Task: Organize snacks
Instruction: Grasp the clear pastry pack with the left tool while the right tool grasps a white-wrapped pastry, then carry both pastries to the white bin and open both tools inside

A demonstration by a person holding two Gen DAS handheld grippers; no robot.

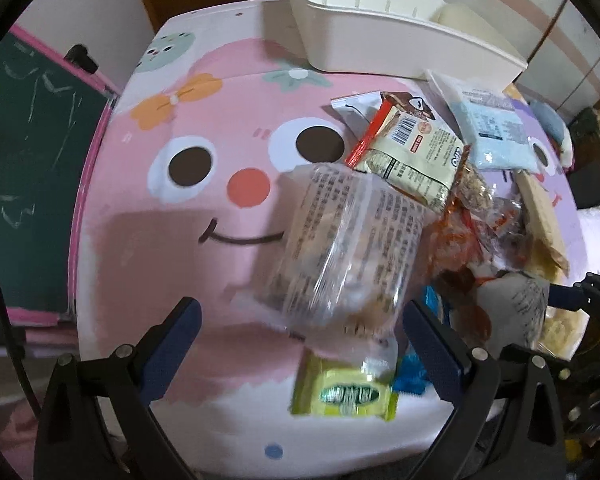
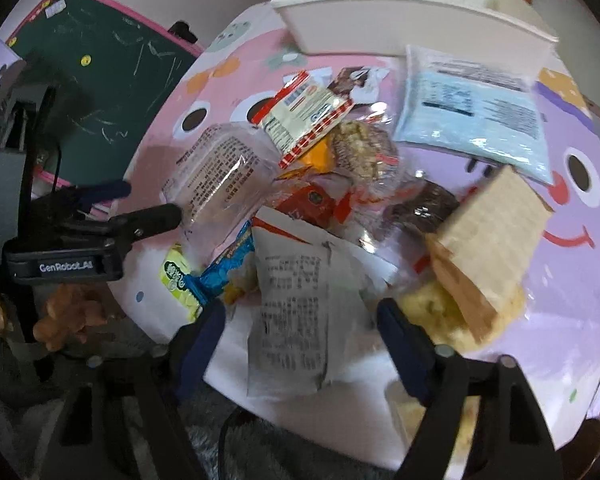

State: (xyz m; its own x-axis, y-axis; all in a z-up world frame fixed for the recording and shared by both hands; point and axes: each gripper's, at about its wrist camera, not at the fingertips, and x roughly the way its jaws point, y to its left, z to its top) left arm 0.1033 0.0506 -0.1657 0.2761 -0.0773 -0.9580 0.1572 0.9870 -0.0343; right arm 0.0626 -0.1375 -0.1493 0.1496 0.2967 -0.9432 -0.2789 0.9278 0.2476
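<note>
Left wrist view: left gripper (image 1: 300, 320) pointed steeply down over a pink cartoon-face table (image 1: 140, 240); its blue-padded fingers (image 1: 180, 336) spread wide, nothing pinched; a clear packet with printed text (image 1: 340, 248) lies between and beyond the tips, whether touched cannot be told; a yellow-green packet (image 1: 342, 392) sits just below it, close to the table's near edge; a blue wrapper (image 1: 410, 376) shows beside the right-hand finger. Farther back, a red-edged cream packet (image 1: 412, 156) lies over a chocolate-print packet (image 1: 408, 104); a pale blue bag (image 1: 492, 128) to the right; a white bin (image 1: 400, 40) at the far edge of the table; snack pile all loose on the table, none in the bin; green chalkboard (image 1: 32, 152) at far left.

Right wrist view: right gripper (image 2: 300, 328) also aimed down; jaws apart, not pressing anything; a grey-white printed packet (image 2: 292, 312) lies between the fingers, pads clear of it; a wafer packet (image 2: 492, 240) tilted up to the right, over a yellowish snack bag (image 2: 440, 316); the left gripper (image 2: 148, 204) visible at left, its tips by the clear packet (image 2: 220, 172); white bin (image 2: 380, 28) at the back; pale blue bag (image 2: 476, 120) in front of it.
</note>
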